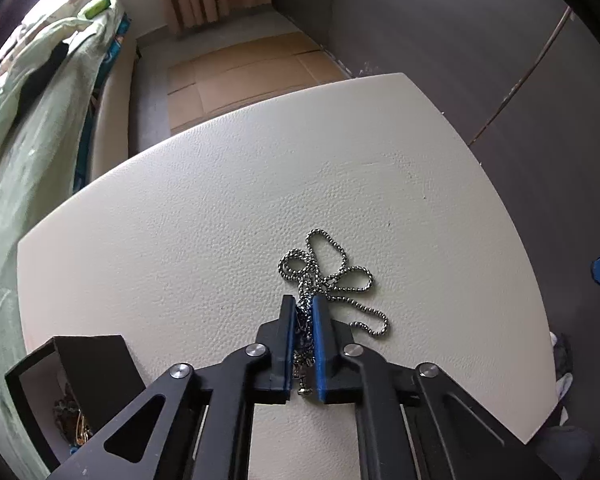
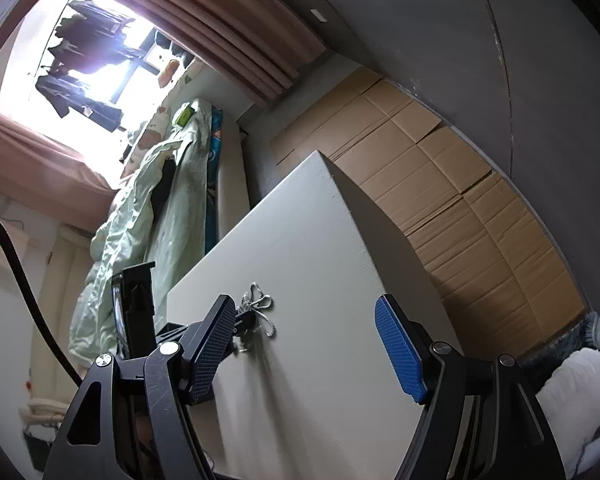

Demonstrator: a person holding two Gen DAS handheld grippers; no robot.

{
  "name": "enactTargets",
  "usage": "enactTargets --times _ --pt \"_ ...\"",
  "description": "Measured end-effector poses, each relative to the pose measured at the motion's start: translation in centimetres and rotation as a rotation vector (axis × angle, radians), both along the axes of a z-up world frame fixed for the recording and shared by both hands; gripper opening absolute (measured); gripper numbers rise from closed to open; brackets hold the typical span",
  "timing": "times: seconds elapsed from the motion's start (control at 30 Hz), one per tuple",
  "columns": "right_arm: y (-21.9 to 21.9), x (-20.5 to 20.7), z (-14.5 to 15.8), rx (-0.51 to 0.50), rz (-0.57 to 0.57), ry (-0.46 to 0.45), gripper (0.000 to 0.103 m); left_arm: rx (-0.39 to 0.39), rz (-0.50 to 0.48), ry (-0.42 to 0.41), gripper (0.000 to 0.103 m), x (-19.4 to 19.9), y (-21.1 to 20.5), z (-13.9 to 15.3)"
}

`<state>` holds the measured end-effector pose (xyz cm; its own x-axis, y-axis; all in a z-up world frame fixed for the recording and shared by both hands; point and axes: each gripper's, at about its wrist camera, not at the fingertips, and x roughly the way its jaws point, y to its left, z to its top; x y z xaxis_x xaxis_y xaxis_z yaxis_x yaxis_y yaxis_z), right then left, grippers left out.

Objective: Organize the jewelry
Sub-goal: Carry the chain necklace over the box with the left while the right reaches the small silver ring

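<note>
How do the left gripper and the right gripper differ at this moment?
The left gripper is shut on the silver chain necklace; the right gripper stands open with nothing between its pads. The left gripper is down at the white table; the right gripper is held off from the necklace. Both have blue pads.

Silver ball-chain necklace (image 1: 328, 276) tangled in loops on white table (image 1: 180, 220) (one end pinched).
</note>
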<state>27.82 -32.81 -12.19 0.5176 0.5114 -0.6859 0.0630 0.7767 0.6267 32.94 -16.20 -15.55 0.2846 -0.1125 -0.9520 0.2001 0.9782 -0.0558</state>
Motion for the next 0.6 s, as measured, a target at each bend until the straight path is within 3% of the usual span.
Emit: enactTargets --times 0.6 --pt "4.3 1.1 -1.6 -0.051 0.138 0.037 0.073 -0.057 0.012 -0.133 0.005 0.1 4.3 6.9"
